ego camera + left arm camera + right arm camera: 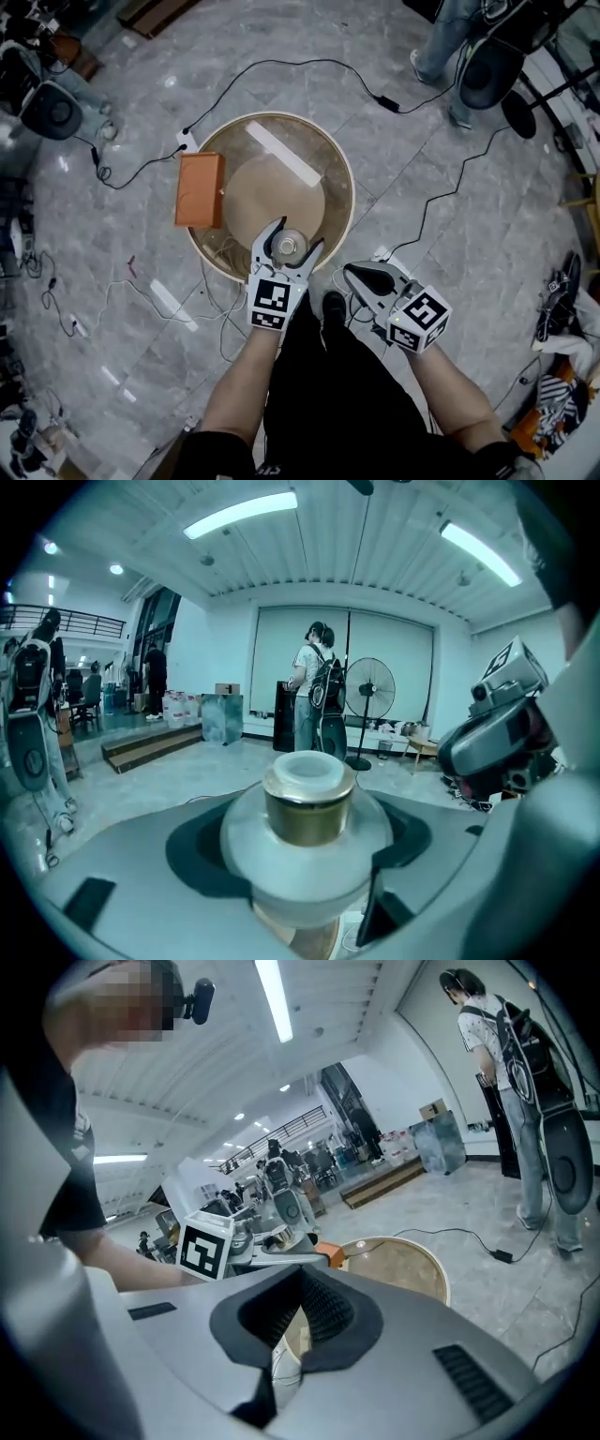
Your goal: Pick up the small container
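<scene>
The small container [289, 246] is a round clear jar with a gold band and a white cap. It sits between the jaws of my left gripper [287, 242] over the near edge of the round table [246, 124]. In the left gripper view the small container [307, 808] fills the centre, and the left gripper [309, 841] is shut on its bulging body. My right gripper [356, 273] hangs off the table to the right, over the floor. In the right gripper view the right gripper [298, 1309] shows its black pads pressed together with nothing between them.
An orange box [199, 190] lies on the table's left edge. Black cables [309, 64] run across the marble floor. A person's legs [441, 42] and a standing fan [487, 67] are at the far right, with bags [562, 375] at the right edge.
</scene>
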Available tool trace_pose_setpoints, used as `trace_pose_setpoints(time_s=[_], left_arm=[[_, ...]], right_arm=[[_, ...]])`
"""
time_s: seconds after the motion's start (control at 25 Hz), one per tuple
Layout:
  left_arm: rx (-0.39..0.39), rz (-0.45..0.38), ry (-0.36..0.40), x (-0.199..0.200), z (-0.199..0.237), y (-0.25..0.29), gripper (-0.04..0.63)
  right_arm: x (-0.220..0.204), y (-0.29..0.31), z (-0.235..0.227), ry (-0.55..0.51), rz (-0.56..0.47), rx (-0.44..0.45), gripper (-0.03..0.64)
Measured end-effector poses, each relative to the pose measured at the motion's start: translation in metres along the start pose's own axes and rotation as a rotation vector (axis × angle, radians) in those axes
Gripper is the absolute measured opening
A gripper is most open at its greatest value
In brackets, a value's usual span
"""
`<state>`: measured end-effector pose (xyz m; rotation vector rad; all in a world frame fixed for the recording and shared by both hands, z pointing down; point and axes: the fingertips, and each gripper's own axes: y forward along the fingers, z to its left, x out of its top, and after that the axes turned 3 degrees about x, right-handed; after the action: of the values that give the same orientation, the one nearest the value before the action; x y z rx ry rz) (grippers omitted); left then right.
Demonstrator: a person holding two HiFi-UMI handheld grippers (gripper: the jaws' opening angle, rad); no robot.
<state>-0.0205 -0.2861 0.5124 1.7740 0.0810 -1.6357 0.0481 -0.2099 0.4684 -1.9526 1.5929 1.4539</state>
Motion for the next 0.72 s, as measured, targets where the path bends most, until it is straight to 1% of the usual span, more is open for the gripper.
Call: trace_pose_setpoints(time_s=[0.12,0.24,0.4,0.56,0.72], left_arm=[[0.015,-0.009,0.001,0.038,0.005,-0.028,0.350],[0.037,-0.006,-0.033,0.061,0.007,-0.065,0.350],[0.060,-0.026,-0.036,0.093,0.015,-0.092,0.350],[0.079,-0.050,-0.039,0.120,0.021,-0.121,0.350],[0.126,-0.075,-0.030,0.143,0.037,-0.151,0.350]], right_arm=[[0.039,-0.008,0.011,-0.050,-0.027,-0.012,0.012],[0.065,-0.022,0.030,-0.078,-0.041,-0.031,0.012],[0.102,-0.042,0.046,-0.102,-0.093,-0.055,0.012],[0.123,-0.055,0.066,-0.139,-0.109,-0.059,0.012],[0.144,-0.054,0.079,-0.170,-0.130,-0.075,0.011]])
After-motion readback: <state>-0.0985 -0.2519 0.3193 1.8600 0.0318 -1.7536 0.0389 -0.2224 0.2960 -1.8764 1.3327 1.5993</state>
